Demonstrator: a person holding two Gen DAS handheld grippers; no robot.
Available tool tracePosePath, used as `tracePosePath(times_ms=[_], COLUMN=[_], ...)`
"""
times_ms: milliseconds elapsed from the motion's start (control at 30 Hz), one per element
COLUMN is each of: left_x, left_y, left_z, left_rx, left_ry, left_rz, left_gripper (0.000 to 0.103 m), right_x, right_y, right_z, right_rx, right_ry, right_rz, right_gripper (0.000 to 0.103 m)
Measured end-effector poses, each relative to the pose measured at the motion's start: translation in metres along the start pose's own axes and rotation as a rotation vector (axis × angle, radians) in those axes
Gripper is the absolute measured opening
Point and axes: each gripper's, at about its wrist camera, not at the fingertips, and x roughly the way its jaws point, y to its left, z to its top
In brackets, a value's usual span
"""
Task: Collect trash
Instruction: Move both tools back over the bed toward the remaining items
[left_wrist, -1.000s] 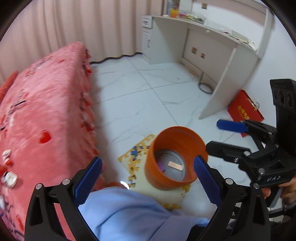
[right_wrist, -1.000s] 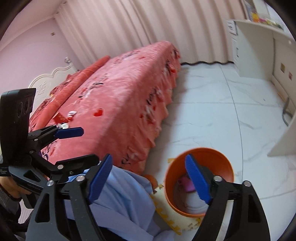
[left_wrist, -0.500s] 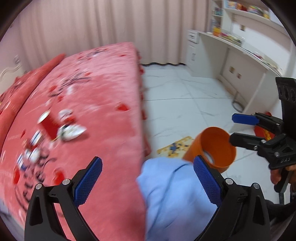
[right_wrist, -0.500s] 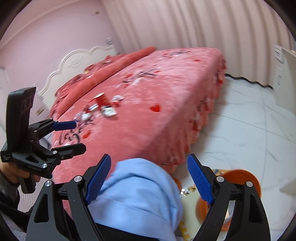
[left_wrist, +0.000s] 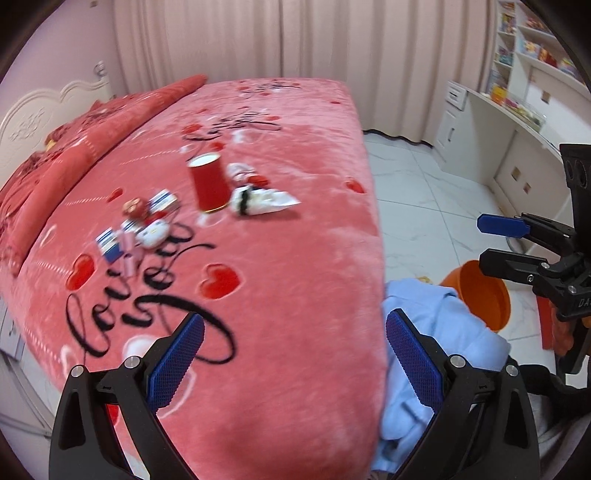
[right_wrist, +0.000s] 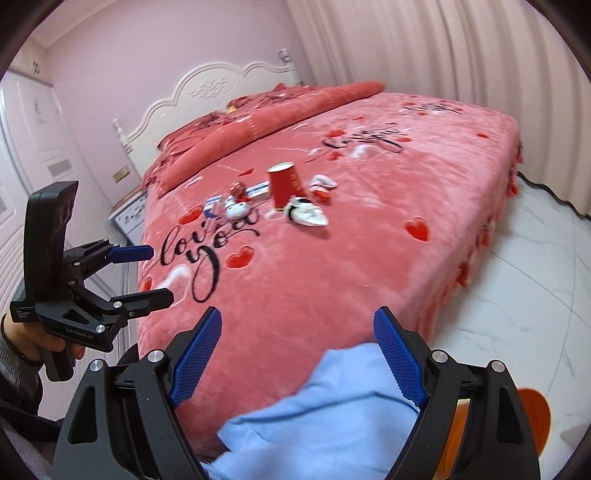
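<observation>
red paper cup (left_wrist: 209, 183) upright on the bed (left_wrist: 295, 295), open mouth up

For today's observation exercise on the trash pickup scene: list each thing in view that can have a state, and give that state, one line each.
Left gripper: open, empty.
Right gripper: open, empty.
Red paper cup: on the bed, open mouth facing the far end; too blurred to tell standing from lying.
White crumpled wrapper: lying beside the cup.
Small packets: scattered loose on the blanket.
Orange bin: upright on the floor, open-topped.
Bed: covered by a pink blanket.
</observation>
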Motion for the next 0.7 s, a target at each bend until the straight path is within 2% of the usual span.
tracePosePath(times_ms=[200,500,600,700], left_x=[0.008,0.038,0.052,0.065], left_y=[0.037,0.095,0.111,0.118], left_z=[-0.003,0.01,0.019,0.032], left_rx=[-0.062,-0.143,-0.159,-0.135], left_ry=[0.014,0.027,0.028,0.012], left_rz=[0.027,0.05,0.032,-0.002], left_gripper=[0.097,0.097,0.097,0.097], right_x=[0.036,0.091,0.112,0.129], right_y=[0.022,0.027,0.025,0.02], right_z=[0.019,0.056,0.066,0.076], right_rx=[-0.053,-0.1,-0.111,-0.101], right_ry=[0.028,0.062,0.073,0.078], right_rz=[0.025,0.032,0.029,0.03], right_gripper=[0.083,0.083,0.083,0.083])
